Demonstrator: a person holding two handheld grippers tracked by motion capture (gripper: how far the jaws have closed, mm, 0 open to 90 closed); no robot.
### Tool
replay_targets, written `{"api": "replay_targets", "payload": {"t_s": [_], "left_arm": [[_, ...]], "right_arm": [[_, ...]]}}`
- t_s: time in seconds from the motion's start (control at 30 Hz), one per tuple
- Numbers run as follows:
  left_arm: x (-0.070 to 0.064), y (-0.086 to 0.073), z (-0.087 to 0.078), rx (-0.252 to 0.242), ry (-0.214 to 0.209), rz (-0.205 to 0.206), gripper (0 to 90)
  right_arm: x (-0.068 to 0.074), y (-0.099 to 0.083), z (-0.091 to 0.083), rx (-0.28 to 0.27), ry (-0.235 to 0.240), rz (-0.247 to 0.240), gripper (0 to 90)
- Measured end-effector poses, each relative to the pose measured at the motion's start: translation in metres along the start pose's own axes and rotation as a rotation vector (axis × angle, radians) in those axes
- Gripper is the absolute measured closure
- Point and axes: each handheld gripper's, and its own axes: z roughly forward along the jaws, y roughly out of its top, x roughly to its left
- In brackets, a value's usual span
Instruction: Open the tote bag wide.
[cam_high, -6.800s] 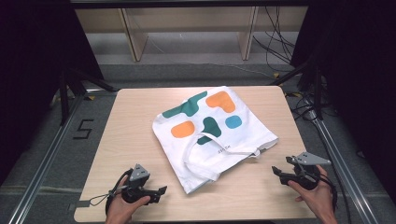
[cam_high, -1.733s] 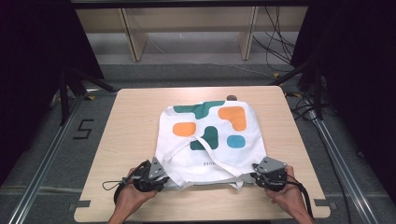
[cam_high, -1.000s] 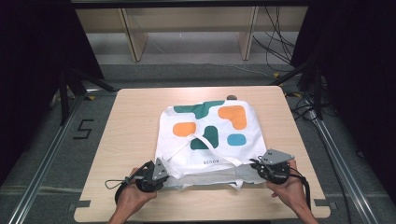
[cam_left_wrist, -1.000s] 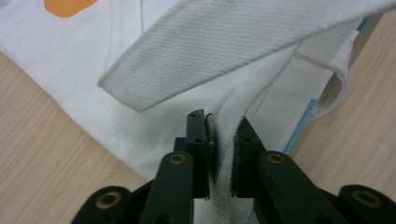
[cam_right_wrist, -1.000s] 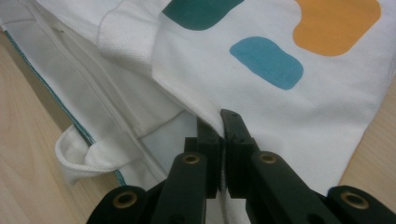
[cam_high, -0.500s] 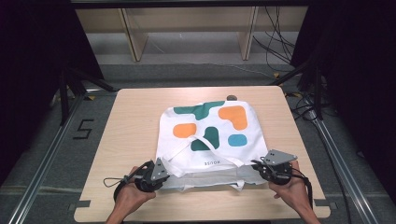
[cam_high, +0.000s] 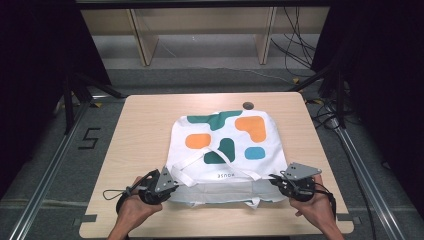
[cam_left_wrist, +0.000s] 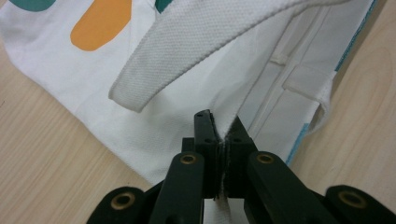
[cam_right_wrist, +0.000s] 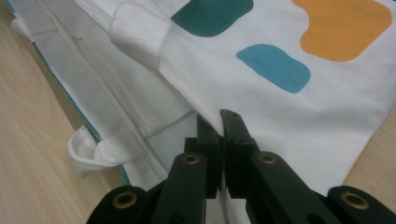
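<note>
Since half a second ago almost nothing has shifted: both grippers remain at the near corners of the tote bag (cam_high: 222, 150), which earlier lay turned at an angle and now sits square to the table (cam_high: 140, 130).

It is a white cloth bag lying flat near the middle of the wooden table, its opening toward the person. Printed on it are rounded blobs of dark green, orange and light blue, with small lettering near the opening. Two white woven handles lie on the bag, one folded up over the print. At the opening, the top layer is pulled back slightly, showing the pale lining and a thin teal edge.

The left gripper (cam_left_wrist: 222, 128) has its jaws closed tight on the hem at the bag's near left corner, with white cloth pinched between them. The right gripper (cam_right_wrist: 220, 122) is likewise clamped on the hem at the near right corner, its jaws pressed together on the cloth.
</note>
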Motion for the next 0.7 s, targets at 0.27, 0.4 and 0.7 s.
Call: {"api": "replay_targets", "payload": {"t_s": [0.27, 0.4, 0.7], "left_arm": [[0.007, 0.017, -0.016, 0.009, -0.021, 0.015, 86.7], [0.02, 0.025, -0.022, 0.027, -0.062, -0.037, 86.7], [0.046, 0.045, -0.044, 0.081, -0.124, 0.013, 87.0]], "right_arm": [[-0.012, 0.017, -0.014, -0.001, 0.037, -0.001, 87.7], [-0.017, 0.029, -0.019, 0.017, 0.089, 0.007, 87.7], [-0.028, 0.068, -0.031, 0.093, 0.189, 0.014, 87.9]]}}
